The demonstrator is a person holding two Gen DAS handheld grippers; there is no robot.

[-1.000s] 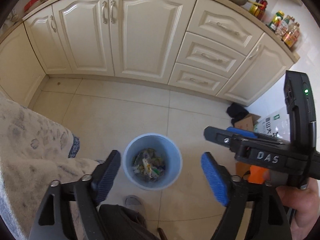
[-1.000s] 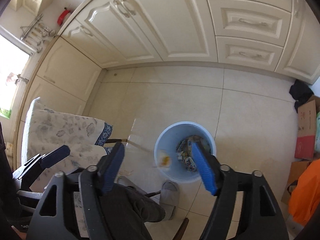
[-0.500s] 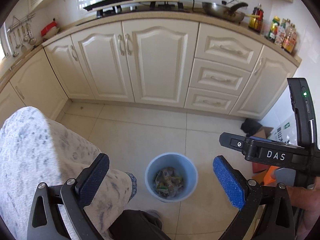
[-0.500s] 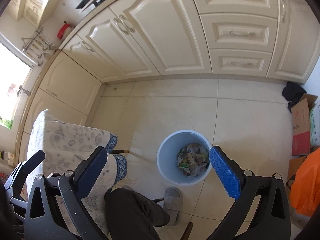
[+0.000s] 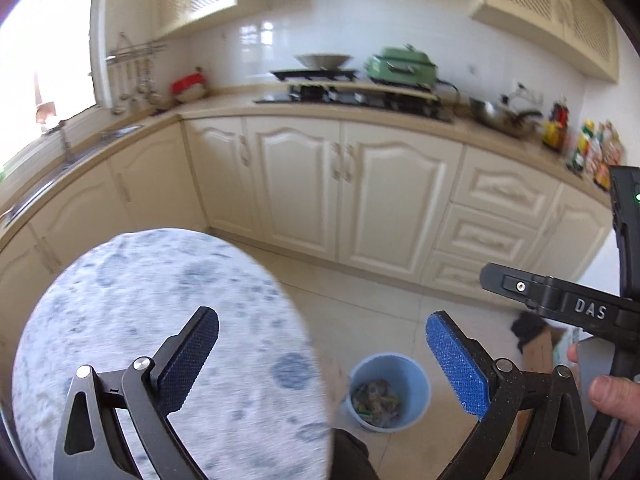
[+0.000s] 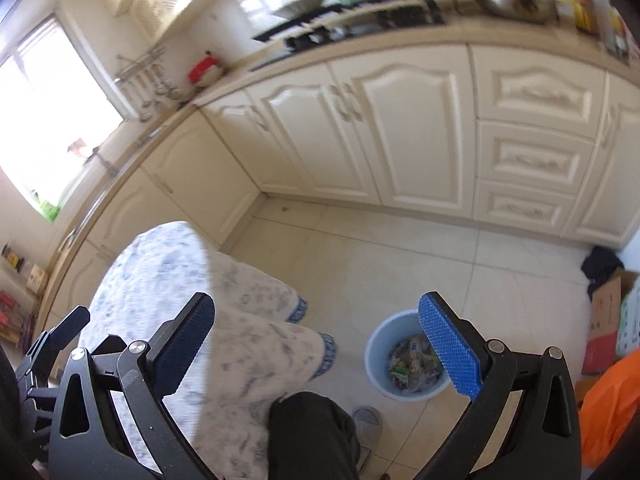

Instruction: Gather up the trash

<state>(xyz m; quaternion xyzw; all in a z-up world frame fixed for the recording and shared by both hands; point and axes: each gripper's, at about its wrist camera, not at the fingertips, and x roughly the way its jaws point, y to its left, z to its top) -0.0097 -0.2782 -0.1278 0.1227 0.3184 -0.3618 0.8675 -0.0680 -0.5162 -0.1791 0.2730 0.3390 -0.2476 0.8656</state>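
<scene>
Blue bin (image 5: 390, 392), holding wrappers, stands below the left tongs (image 5: 320, 364) and right tongs (image 6: 316, 350), both spread wide and empty; no loose trash shows.

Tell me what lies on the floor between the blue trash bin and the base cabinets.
Nothing: in the right wrist view, bare tile floor runs from the blue trash bin to the base cabinets.
</scene>
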